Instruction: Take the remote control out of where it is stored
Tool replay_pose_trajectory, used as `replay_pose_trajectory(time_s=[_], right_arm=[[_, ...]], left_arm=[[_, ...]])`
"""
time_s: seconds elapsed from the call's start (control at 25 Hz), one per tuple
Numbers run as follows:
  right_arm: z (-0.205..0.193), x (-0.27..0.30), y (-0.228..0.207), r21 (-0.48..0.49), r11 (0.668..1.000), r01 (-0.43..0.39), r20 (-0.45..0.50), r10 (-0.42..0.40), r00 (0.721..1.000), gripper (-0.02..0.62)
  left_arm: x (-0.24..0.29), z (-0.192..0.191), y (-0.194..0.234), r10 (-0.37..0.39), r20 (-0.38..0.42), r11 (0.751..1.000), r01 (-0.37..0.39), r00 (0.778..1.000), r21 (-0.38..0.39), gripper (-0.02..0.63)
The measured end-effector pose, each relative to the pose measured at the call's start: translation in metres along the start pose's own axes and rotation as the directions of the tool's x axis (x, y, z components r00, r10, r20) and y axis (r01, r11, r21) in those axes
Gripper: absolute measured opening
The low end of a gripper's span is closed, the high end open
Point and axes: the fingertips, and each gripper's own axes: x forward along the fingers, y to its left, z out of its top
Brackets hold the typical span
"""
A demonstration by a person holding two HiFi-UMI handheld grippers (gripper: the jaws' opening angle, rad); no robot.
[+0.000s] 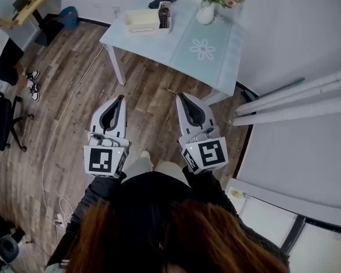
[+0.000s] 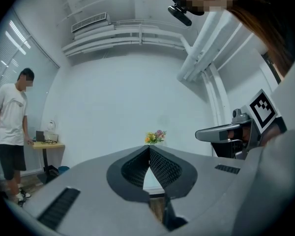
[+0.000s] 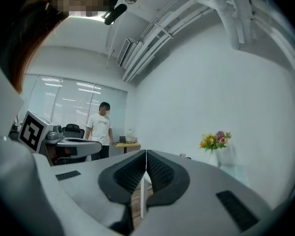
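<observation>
A pale blue table [image 1: 159,44] stands ahead of me on the wood floor. On its far left corner sits a white storage box [image 1: 141,20], and a dark remote control [image 1: 165,15] lies in the box's right end. Both grippers are held level over the floor, well short of the table. My left gripper [image 1: 122,98] is shut with nothing in it, its ribbed pads [image 2: 160,166] meeting. My right gripper [image 1: 181,95] is likewise shut and empty, its pads [image 3: 155,170] together.
A white vase of flowers [image 1: 206,10] stands at the table's far right, also seen as flowers [image 2: 156,136] and flowers [image 3: 215,140]. A dark object [image 1: 162,0] lies behind the box. A person [image 3: 101,127] stands by a small wooden desk [image 1: 37,1]. White pipes [image 1: 295,104] lean at the right wall.
</observation>
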Motion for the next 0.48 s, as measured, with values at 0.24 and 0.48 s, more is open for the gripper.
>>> replay_pose_trajectory(time_s=[0.24, 0.48], right_arm=[[-0.003, 0.032, -0.017, 0.002, 1.000, 0.012, -0.013, -0.012, 1.000, 0.015], [-0.004, 0.069, -0.026, -0.027, 0.999, -0.024, -0.017, 0.024, 1.000, 0.015]], left_arm=[[0.027, -0.005, 0.022, -0.003, -0.005, 1.000, 0.003, 1.000, -0.010, 0.007], [0.050, -0.007, 0.044, 0.023, -0.008, 1.000, -0.024, 1.000, -0.021, 0.007]])
